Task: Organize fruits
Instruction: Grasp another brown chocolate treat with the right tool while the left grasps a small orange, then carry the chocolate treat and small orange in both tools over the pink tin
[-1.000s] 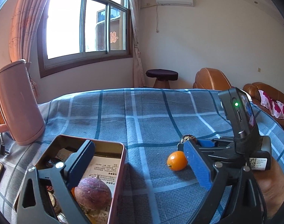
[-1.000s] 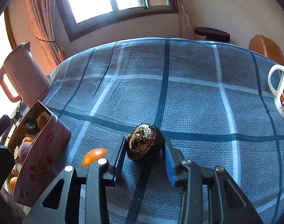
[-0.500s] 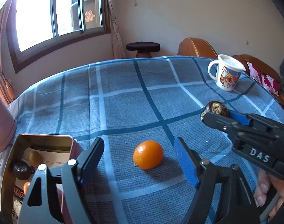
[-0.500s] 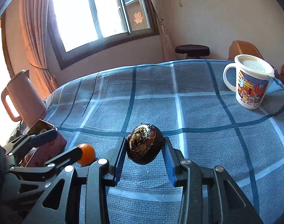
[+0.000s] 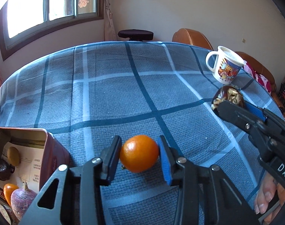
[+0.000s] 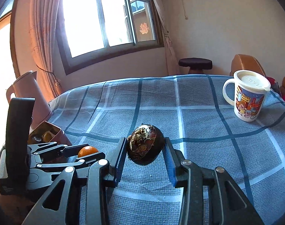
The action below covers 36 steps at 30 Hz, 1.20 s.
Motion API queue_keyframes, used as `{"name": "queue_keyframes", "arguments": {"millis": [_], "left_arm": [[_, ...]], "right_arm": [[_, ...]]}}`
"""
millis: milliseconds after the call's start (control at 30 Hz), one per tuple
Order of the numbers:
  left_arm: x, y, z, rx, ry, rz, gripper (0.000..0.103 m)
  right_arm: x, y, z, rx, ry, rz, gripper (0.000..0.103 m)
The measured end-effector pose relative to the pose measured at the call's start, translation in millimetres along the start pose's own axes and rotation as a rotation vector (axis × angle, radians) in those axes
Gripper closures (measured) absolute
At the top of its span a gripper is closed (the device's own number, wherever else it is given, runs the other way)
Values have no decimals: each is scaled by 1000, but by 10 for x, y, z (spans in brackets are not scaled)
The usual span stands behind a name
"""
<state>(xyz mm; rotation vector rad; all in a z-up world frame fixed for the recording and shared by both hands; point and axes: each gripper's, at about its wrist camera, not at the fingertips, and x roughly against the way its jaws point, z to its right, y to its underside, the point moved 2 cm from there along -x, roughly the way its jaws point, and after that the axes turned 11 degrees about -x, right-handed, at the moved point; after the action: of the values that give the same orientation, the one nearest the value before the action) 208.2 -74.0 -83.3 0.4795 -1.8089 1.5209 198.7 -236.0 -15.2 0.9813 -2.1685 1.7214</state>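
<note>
Cream walls (image 6: pixel 226 28); bright sliding window (image 6: pixel 105 22) with pink curtains (image 6: pixel 43 37); dark round stool (image 6: pixel 195 63); brown leather sofa (image 5: pixel 191 37) behind blue plaid-covered surface (image 5: pixel 123 93).

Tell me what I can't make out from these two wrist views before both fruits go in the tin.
- Tin: cut by the left view's edge; in the right view the left gripper hides it.
- Orange: underside hidden, so lift unclear.
- Dark fruit: type unclear.
- Pink jug: backlit.

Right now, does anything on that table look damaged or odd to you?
Yes: the dark round fruit gripped in the right tool has a cracked, flaky tan patch on top. The orange looks smooth and whole.
</note>
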Motion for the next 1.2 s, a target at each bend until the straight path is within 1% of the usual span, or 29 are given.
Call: {"name": "queue_keyframes", "arguments": {"millis": [100, 267, 467, 667, 1200], "left_arm": [[90, 7, -29, 16, -10, 41, 62], [201, 29, -75, 39, -19, 87, 62], [283, 34, -55, 37, -25, 127, 62], [387, 33, -20, 21, -57, 181, 62], [561, 52, 56, -19, -115, 260, 62]], "right_arm": [[37, 10, -50, 23, 1, 21, 63], [106, 28, -119, 63, 8, 62, 63], [151, 36, -126, 69, 4, 85, 63], [207, 46, -148, 84, 3, 112, 63], [291, 61, -183, 105, 10, 162, 63]]}}
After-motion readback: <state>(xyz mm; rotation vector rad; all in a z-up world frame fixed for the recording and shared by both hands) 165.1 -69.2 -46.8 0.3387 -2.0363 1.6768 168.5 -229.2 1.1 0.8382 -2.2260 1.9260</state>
